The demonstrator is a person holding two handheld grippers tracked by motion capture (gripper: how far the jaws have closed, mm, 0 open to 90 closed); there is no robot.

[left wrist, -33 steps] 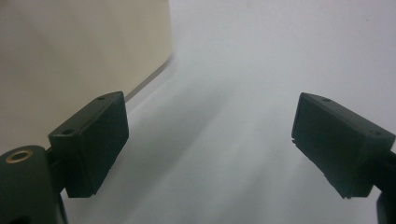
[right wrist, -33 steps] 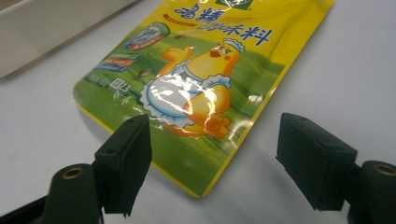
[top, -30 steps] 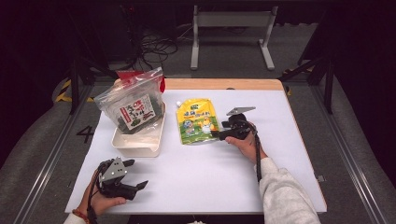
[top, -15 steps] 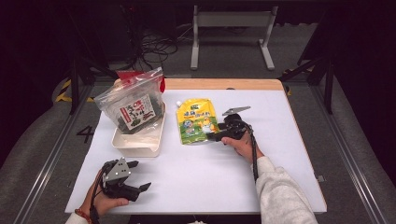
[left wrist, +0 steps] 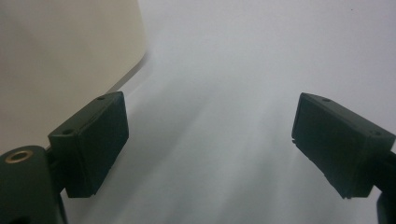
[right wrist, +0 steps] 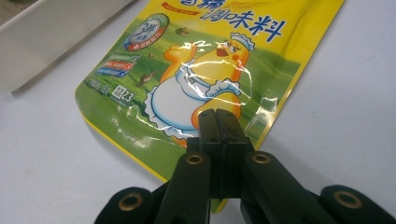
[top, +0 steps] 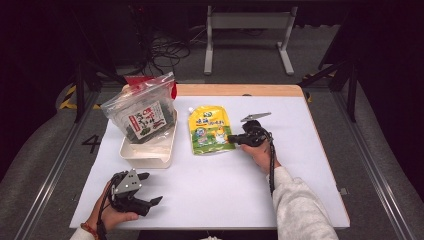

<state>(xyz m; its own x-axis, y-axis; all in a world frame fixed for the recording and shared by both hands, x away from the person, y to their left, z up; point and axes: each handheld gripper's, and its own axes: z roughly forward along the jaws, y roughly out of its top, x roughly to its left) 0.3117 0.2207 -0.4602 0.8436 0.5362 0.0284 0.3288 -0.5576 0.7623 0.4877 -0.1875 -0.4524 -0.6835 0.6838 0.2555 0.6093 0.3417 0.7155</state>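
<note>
A yellow-green seasoning pouch (top: 210, 130) with a cartoon chicken lies flat on the white table top (top: 225, 195). My right gripper (top: 234, 140) lies level at the pouch's lower right corner. In the right gripper view the pouch (right wrist: 201, 60) spreads under the right gripper (right wrist: 217, 116). Its jaws have just closed and now meet with no gap. I see none of the pouch between them. My left gripper (top: 151, 188) rests near the table's front left, held in a hand. Seen from its own camera, the left gripper (left wrist: 210, 140) is open over bare table.
A white tray (top: 145, 157) stands left of the pouch, with a clear zip bag of dark snacks (top: 142, 112) propped in it. The tray's wall (left wrist: 60, 56) is close to the left jaw. Floor, cables and stand legs lie beyond the table's wooden far edge (top: 240, 90).
The right gripper's jaws have drawn together at the pouch's corner. Both hands have stayed where they were.
</note>
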